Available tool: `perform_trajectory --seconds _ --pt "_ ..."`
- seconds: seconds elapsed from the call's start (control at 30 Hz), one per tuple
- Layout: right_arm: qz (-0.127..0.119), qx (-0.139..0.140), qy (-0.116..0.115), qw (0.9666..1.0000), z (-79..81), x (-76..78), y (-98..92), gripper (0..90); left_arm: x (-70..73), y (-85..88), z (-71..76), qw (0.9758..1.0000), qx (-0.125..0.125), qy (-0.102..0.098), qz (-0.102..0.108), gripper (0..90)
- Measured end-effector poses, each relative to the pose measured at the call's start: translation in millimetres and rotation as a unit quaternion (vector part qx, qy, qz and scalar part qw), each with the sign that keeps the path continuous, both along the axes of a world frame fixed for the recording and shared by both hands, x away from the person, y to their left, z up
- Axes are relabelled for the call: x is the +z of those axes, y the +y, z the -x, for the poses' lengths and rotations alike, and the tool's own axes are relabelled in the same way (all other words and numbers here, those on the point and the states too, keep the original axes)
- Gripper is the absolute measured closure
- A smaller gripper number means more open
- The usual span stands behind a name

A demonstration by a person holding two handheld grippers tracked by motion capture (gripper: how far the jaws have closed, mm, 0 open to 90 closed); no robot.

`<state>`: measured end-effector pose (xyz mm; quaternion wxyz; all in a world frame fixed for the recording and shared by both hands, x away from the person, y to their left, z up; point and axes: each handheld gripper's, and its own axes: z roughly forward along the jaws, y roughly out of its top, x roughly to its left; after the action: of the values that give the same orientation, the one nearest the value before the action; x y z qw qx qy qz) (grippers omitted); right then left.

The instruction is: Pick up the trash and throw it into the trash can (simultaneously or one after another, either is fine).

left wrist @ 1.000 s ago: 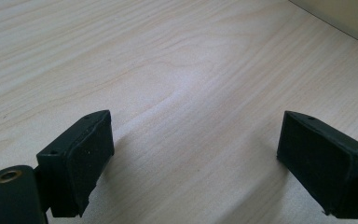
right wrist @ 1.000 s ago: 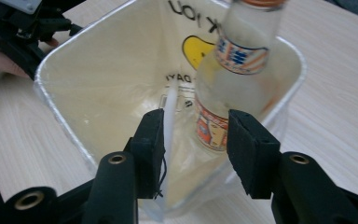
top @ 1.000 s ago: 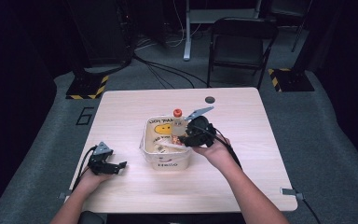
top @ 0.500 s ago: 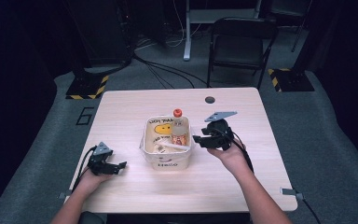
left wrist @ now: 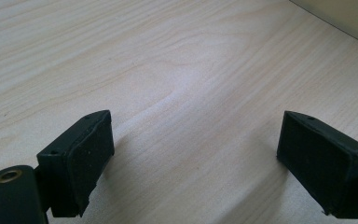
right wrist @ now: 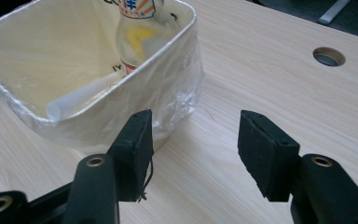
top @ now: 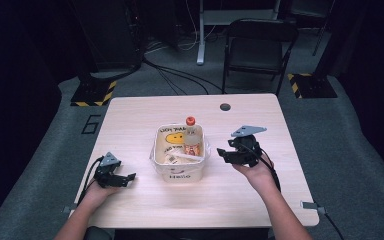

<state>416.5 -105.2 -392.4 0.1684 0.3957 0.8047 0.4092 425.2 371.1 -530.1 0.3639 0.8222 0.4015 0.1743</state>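
Note:
A cream bin (top: 179,174) with a smiley face and the word "Hello" stands mid-table. Inside it a clear bottle (top: 191,135) with a red cap leans at the back right, and a white rolled tube (top: 182,158) lies in front of it. My right gripper (top: 221,153) hovers just right of the bin, open and empty. In the right gripper view its jaws (right wrist: 195,149) point at the bin's near corner (right wrist: 172,93), with the bottle (right wrist: 140,37) and tube (right wrist: 77,99) inside. My left gripper (top: 128,179) rests open near the table's front left, over bare wood (left wrist: 196,149).
A round cable hole (top: 225,107) sits in the tabletop behind the bin, also in the right gripper view (right wrist: 328,56). A folding chair (top: 260,47) stands beyond the far edge. Bare wood lies between the bin and each gripper.
My right gripper has drawn back from over the bin's right rim to the table at its right, open and empty. The left gripper has stayed put.

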Motion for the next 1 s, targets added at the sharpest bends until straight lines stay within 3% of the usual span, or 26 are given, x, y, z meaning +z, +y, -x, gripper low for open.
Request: perform_trajectory --seconds 0.23,0.7,1.0 --pt "0.007 -0.009 -0.002 0.9999 3.0 -8.8 -13.9 44.6 0.4 0.2 0.0 1.0 0.0 0.002 -0.001 10.6" --pt "0.005 -0.05 -0.002 0.9987 9.1 -40.7 -40.8 43.4 0.4 0.2 0.1 1.0 0.0 0.002 -0.001 10.6" --pt "0.008 -0.055 0.024 0.9982 7.3 -69.7 -52.1 43.2 0.4 0.2 0.0 1.0 0.0 0.002 -0.001 10.6"
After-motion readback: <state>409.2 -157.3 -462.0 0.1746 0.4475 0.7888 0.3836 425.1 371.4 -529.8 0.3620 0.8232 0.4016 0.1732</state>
